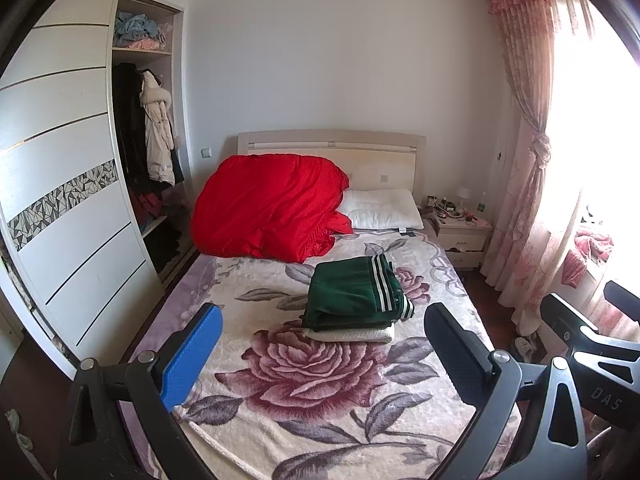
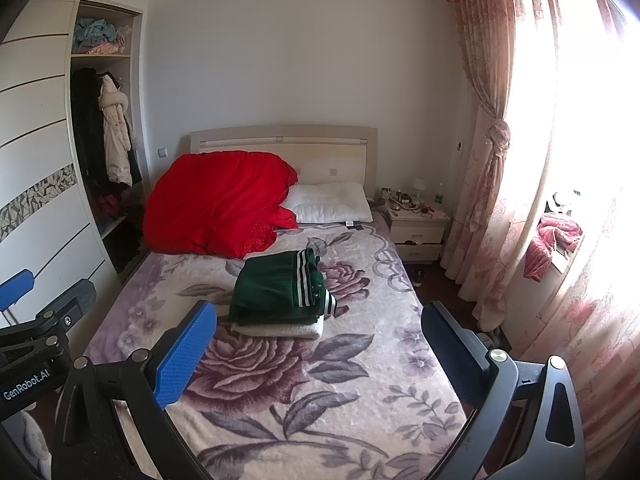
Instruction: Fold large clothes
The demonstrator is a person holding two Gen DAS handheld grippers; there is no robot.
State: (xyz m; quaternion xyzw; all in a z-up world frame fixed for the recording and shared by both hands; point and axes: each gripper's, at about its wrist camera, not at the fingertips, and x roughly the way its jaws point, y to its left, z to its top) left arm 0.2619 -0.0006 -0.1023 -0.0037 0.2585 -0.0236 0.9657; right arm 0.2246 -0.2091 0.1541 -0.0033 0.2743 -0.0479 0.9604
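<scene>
Two hand-held grippers, each with two fingers: the left gripper and the right gripper both hang with jaws spread wide and nothing between them, above the near end of the bed. Each carries one blue ribbed pad and one dark pad. One stack of folded clothes lies on the bed, beyond both grippers and well apart from them, roughly midway between the foot and the pillow; it appears between the spread fingers in both wrist views. The stack counts at least two pieces: a dark green garment with white stripes on top, and a cream, nubby-textured piece beneath. The bed is covered by one plush blanket printed with large roses. At its head lie one red, rumpled quilt, beside the single white pillow, against a pale wooden headboard. One nightstand stands beside the bed on the pillow's side, one open wardrobe on the other.
</scene>
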